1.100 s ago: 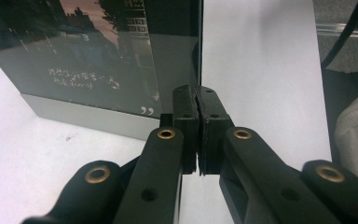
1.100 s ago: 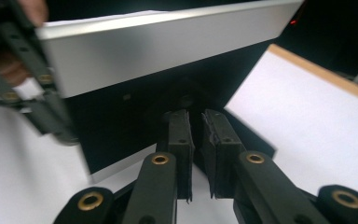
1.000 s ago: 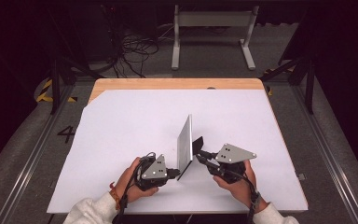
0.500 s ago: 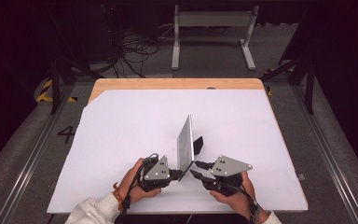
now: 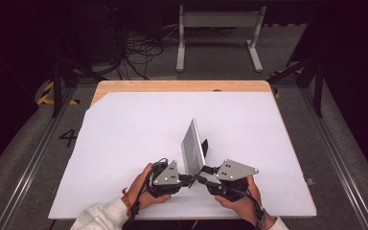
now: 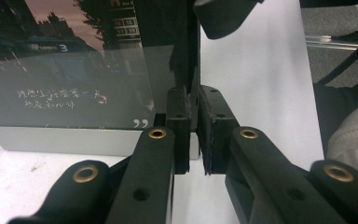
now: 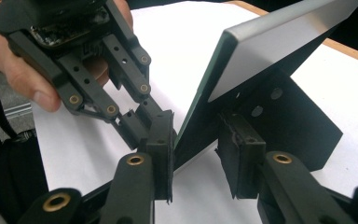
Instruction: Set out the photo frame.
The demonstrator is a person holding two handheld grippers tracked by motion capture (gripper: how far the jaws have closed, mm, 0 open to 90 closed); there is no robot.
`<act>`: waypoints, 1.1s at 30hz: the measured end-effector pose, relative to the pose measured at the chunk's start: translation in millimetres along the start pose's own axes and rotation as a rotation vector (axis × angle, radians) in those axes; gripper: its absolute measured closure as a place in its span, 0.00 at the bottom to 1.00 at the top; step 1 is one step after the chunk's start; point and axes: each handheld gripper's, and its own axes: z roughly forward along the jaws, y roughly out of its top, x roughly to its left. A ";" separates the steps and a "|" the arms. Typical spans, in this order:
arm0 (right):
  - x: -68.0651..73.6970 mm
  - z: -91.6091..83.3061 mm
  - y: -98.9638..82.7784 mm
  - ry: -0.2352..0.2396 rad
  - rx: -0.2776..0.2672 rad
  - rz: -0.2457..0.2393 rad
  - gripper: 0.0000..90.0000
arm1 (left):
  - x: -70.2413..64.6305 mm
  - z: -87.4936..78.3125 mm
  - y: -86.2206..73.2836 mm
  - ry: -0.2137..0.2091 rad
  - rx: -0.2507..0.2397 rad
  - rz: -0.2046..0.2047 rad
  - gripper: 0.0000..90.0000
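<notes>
Your picture frame (image 5: 192,151) stands upright near the table's (image 5: 124,143) front edge, long axis running away from you. Since a second ago, your right gripper (image 7: 196,154) dropped lower; it straddles the frame's corner, jaws parted. Your left gripper (image 6: 195,126) pinches the frame's edge, jaws just easing.

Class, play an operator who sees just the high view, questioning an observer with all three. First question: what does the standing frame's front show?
Observer: The picture frame shows a dusky city scene with white handwriting.
Operator: Does the left gripper grip it?
Observer: Its pads pinch the frame's edge, though the jaws have just been opening.
Operator: And the right gripper?
Observer: Its jaws, which have just been opening, straddle the frame's corner; one pad stands clear.
</notes>
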 end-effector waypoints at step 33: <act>-8.5 0.7 -3.1 -0.033 0.005 0.027 0.74 | 63.0 -30.1 -26.7 0.188 -0.020 -0.152 0.61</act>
